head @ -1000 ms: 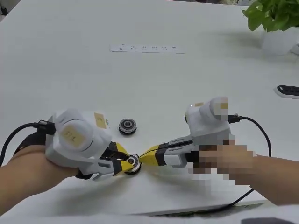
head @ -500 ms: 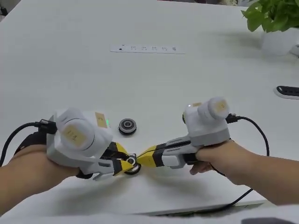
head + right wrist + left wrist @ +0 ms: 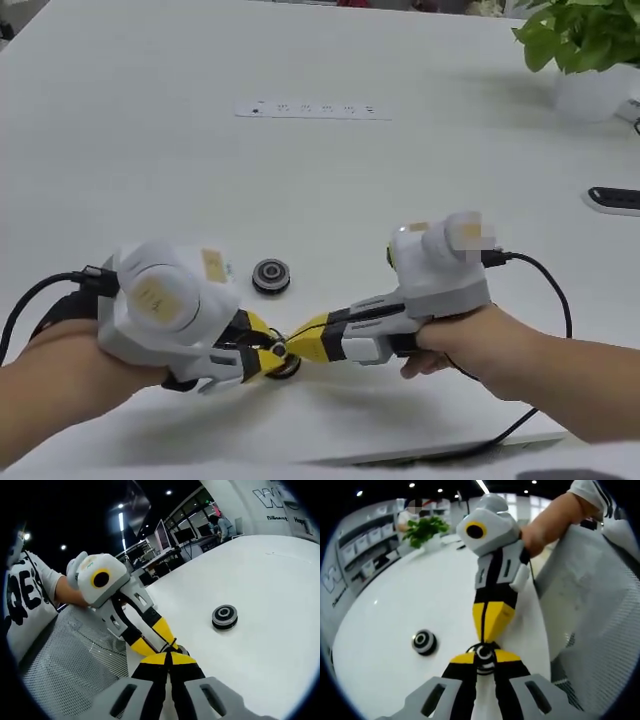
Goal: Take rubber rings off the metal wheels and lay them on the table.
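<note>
Right at the front edge of the table (image 3: 420,150), my left gripper (image 3: 272,358) is clamped on the wheel (image 3: 484,651), one yellow jaw on each side. My right gripper (image 3: 298,345) comes in from the opposite side, nose to nose with it. Its jaws are pressed together with the tips at the wheel's rim. I honestly can't tell if they've got the rubber ring nipped between them or are just touching it.

The way I'd do this bit: keep the left squeeze firm so the wheel can't spin or pop out. Get a proper bite on the rubber alone with the right, then peel outward and away, not straight up. A weak bite will probably just slip off.

A bit further back sits the second wheel (image 3: 271,275), flat on the table and well apart from both grippers, with its dark ring on.

Count so far: two wheels, two grippers, and by my reckoning zero rings laid down. Far back there's one power strip (image 3: 312,107) and one potted plant (image 3: 575,35) in the corner.
</note>
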Tool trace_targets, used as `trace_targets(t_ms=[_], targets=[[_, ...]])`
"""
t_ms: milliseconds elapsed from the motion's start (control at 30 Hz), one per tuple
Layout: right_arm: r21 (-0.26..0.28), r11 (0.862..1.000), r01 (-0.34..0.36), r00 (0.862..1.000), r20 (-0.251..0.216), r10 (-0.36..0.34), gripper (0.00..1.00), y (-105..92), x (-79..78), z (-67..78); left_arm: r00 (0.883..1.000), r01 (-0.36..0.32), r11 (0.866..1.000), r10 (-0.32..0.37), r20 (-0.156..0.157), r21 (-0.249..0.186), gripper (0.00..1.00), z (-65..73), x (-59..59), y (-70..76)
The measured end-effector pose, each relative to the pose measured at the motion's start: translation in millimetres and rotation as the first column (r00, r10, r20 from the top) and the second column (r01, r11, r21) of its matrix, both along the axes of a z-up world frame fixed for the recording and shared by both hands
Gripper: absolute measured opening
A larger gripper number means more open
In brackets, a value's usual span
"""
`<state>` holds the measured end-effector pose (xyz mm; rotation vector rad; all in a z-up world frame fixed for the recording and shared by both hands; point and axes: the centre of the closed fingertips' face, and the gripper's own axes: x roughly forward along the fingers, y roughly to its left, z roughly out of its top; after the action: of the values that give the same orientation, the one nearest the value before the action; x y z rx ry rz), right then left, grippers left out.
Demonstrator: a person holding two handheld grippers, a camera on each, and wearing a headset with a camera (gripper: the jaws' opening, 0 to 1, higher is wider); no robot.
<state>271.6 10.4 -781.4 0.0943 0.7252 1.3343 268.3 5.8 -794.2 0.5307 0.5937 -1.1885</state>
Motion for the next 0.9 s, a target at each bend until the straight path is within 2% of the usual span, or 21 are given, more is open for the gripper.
trace_targets(t_ms=[133,300,500,667,800,900], targets=[[-0.006,1.000,0.001,1.000,-0.001,-0.001,0.00,-1.0,0.4,-2.0,1.000,0.002,1.000,-0.002,0.003,-0.014,0.13,0.9,-0.6,-0.5],[0.003,1.000,0.003,1.000,-0.008,-0.003,0.00,-2.1,0.7,-0.4,0.999,0.032,0.999,-0.032,0.016,-0.007,0.13,2.3,-2.4,-1.5],[0.015,1.000,0.012,1.000,-0.013,-0.012,0.00,-2.6,1.4,3.1,0.999,0.033,0.999,-0.033,-0.001,-0.038,0.13,8.3,-5.2,-2.0],[0.021,1.000,0.023,1.000,-0.012,-0.022,0.00,-3.7,3.4,5.6,0.999,0.030,0.998,-0.030,-0.010,-0.057,0.17,14.7,-5.2,-0.9],[0.025,0.999,0.027,1.000,-0.014,-0.027,0.00,-4.4,3.9,7.2,0.999,0.036,0.998,-0.037,-0.005,-0.057,0.20,20.3,-6.8,2.1],[0.034,0.999,0.027,1.000,-0.016,-0.027,0.00,-3.3,3.7,10.3,1.000,0.025,0.996,-0.026,-0.007,-0.084,0.21,28.4,-6.9,4.0]])
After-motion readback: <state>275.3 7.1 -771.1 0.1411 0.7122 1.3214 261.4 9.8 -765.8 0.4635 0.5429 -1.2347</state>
